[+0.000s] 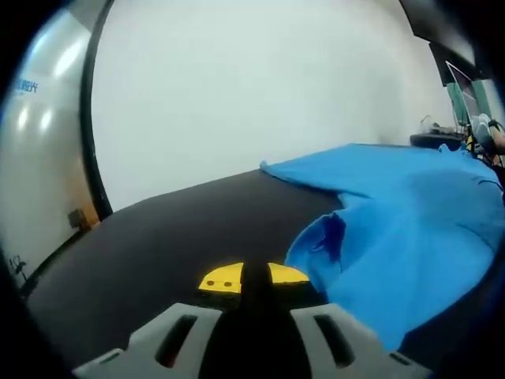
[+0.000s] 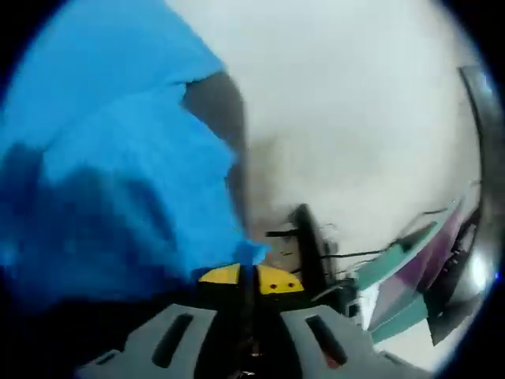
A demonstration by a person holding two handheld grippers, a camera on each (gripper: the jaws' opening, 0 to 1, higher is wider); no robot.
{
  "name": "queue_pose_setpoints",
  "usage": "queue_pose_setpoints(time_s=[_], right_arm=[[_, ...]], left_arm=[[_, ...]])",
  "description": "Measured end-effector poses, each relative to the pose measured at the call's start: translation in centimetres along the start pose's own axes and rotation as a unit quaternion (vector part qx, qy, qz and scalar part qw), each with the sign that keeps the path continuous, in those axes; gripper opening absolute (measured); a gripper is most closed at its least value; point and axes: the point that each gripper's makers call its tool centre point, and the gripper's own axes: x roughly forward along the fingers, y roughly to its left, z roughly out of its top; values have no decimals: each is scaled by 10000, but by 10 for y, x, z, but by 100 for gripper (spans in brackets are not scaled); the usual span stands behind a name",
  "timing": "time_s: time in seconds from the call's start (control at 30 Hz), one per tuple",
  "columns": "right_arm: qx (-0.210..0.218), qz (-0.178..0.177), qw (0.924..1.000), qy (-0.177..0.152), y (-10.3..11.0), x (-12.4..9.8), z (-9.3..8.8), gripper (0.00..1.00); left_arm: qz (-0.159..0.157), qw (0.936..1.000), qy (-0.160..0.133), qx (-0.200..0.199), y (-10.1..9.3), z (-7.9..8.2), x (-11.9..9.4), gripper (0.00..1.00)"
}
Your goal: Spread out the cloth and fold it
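A bright blue cloth (image 1: 394,229) lies rumpled on the black table (image 1: 158,245), spreading from the middle to the right of the left gripper view. My left gripper (image 1: 243,278) is low over the table just left of a folded edge of the cloth; its yellow pads (image 1: 219,279) meet with nothing between them. In the blurred right gripper view the cloth (image 2: 118,174) hangs across the left side, and one corner of it runs down into the yellow tips of my right gripper (image 2: 248,278), which is shut on it.
A pale wall (image 1: 252,87) rises behind the table, with a curved dark frame (image 1: 88,142) at the left. Equipment and a person's sleeve (image 1: 481,130) show at the far right. Teal and purple objects (image 2: 410,276) and a dark stand (image 2: 308,245) sit right of the right gripper.
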Motion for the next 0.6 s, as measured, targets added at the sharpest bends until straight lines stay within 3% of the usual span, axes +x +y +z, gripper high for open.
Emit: queue_pose_setpoints(time_s=[0.03, 0.1, 0.2, 0.23, 0.27, 0.33, 0.4, 0.43, 0.47, 0.53, 0.57, 0.6], right_arm=[[45, 121, 9999, 0, 1, -2, 1, 10], [922, 188, 9945, -453, -5, -11, 14, 10], [1000, -287, 9896, -988, -41, -31, 30, 10], [1180, -316, 9846, -1254, -49, -38, 38, 10], [1632, -218, 9741, -1553, -54, -45, 47, 10], [2454, 183, 9445, -2175, -59, -58, 66, 11], [3054, 541, 9057, -2892, -63, -68, 84, 13], [3390, 782, 8910, -2917, -58, -68, 85, 13], [3495, 1026, 8818, -2997, -54, -70, 88, 13], [4036, 1398, 8423, -3289, -50, -75, 95, 13], [4163, 1509, 8305, -3378, -49, -78, 97, 13], [4503, 1826, 7973, -3581, -45, -85, 103, 13]], left_arm=[[-2, 10000, 2, -9, 0, 0, 0, 10], [2, 10000, 8, -28, 1, 0, 0, 10], [4, 10000, 18, -54, 2, -1, 1, 10], [3, 10000, 20, -66, 2, -1, 1, 10], [4, 10000, 24, -76, 2, -1, 1, 10], [15, 10000, 25, -84, 2, -1, 1, 10], [25, 10000, 26, -88, 3, -2, 1, 10], [24, 9999, 19, -111, 3, -1, 1, 10], [31, 9999, -9, -169, 4, 0, 1, 11], [-12, 9990, -119, -419, 5, 3, 0, 11], [-42, 9982, -192, -574, 7, 6, -1, 11], [-65, 9962, -336, -798, 9, 11, -3, 11]])
